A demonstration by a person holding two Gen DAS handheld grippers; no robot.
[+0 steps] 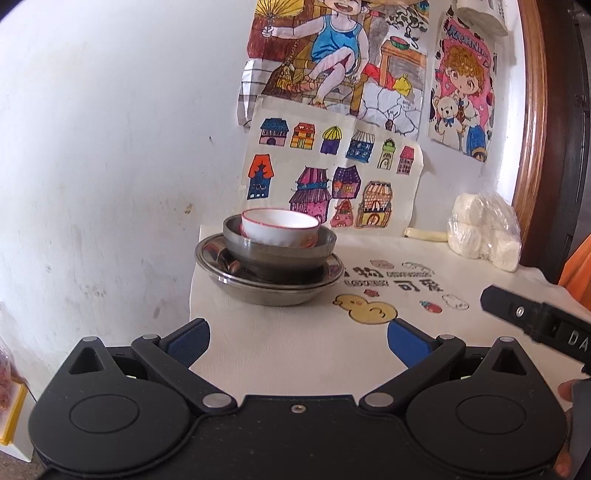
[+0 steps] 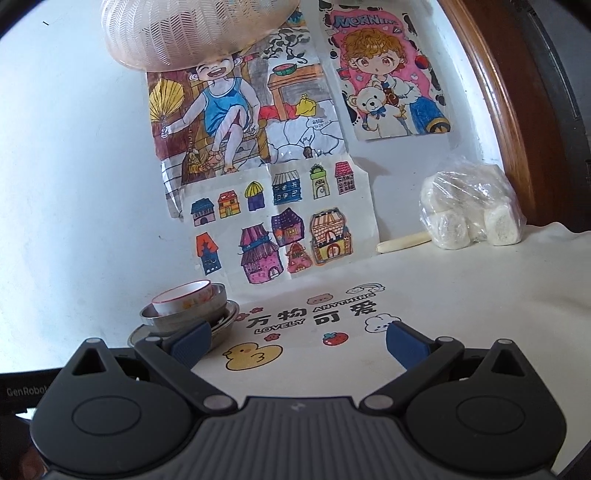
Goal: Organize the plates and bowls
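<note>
Right tool [image 2: 297,341] spread wide — empty, stacked bowls [image 2: 188,308] left

**Drawings, a bag and a printed cloth**

A cream cloth [image 2: 424,295] covered the tabletop, printed with a yellow duck [image 2: 253,356], a strawberry [image 2: 335,338], a small cloud [image 2: 377,323] and dark lettering [image 2: 314,314]. At the far right, against the white wall [image 1: 110,129], stood a clear plastic bag of white rolls [image 2: 469,206], with a pale stick [image 2: 404,242] lying just to its left. Three coloured drawings hung on the wall: a sheet of little houses [image 2: 273,225] lowest, a child with a fan [image 2: 236,110] above it, and a curly-haired figure hugging a teddy bear [image 2: 384,74] to the right. A brown wooden frame [image 2: 495,110] curved along the right edge. A pale mesh cover [image 2: 192,29] hung at the top.
</note>
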